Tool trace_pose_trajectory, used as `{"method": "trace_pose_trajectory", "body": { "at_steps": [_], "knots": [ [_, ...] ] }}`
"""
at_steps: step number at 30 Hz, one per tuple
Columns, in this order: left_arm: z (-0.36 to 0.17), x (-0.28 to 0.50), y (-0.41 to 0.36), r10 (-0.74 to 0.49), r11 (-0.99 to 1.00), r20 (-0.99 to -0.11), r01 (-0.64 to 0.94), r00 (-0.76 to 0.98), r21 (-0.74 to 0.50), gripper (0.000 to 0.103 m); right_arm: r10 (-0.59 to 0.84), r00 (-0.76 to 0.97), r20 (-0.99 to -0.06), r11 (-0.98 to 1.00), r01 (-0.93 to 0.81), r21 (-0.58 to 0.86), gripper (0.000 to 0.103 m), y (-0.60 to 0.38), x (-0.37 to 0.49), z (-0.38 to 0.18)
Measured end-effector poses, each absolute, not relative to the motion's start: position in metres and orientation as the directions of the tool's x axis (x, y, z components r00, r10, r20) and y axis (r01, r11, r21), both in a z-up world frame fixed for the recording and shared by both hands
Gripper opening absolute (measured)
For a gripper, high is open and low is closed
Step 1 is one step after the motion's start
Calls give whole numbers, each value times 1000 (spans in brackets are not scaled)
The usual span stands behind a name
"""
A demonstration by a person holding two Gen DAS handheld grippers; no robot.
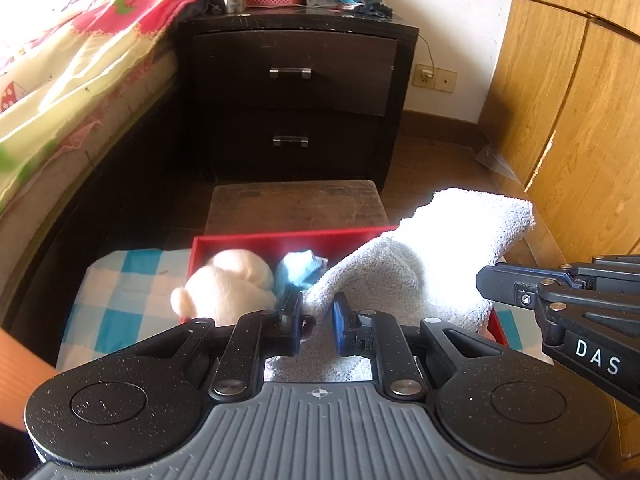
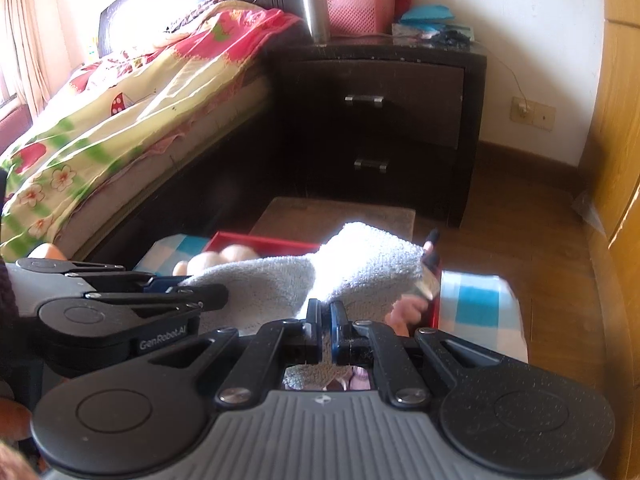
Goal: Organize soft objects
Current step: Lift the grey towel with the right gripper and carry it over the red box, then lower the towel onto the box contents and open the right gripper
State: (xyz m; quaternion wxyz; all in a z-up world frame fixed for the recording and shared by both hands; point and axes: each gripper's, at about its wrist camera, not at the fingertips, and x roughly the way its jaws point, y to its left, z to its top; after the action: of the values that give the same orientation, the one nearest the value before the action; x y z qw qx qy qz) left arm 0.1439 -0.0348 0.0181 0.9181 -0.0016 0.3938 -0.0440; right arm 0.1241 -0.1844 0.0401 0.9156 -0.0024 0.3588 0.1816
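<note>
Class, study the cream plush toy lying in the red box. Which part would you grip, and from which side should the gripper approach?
Probably the rounded end of the cream plush toy that bulges over the wall of the red box toward the checked cloth. Approach from that open side, since the white towel covers the box's other half and the blue cloth crowds its inner side.

A white terry towel is held above a red rectangular box, which is placed on a blue-and-white checked cloth. In the box, a cream plush toy lies left of a small light-blue cloth item. Behind the box a low brown stool is found, and behind it a dark wooden nightstand. A bed with a floral quilt stands at the left, a wooden wardrobe at the right.
</note>
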Motion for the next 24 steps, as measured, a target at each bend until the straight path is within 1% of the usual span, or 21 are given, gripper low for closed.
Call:
{"method": "trace_pose_trajectory", "body": {
  "at_steps": [9,20,24],
  "knots": [
    [15,167,-31,-41,998,-713,57,700,-2,14,346,687,-639,936,-301,183,0,-187,152,32],
    [13,180,-29,-23,999,-699,45,715,14,14,340,702,-626,939,-283,193,0,-184,167,23],
    [11,186,-28,-21,999,-696,39,717,10,14,323,711,-625,945,-280,171,0,-180,171,18]
  ]
}}
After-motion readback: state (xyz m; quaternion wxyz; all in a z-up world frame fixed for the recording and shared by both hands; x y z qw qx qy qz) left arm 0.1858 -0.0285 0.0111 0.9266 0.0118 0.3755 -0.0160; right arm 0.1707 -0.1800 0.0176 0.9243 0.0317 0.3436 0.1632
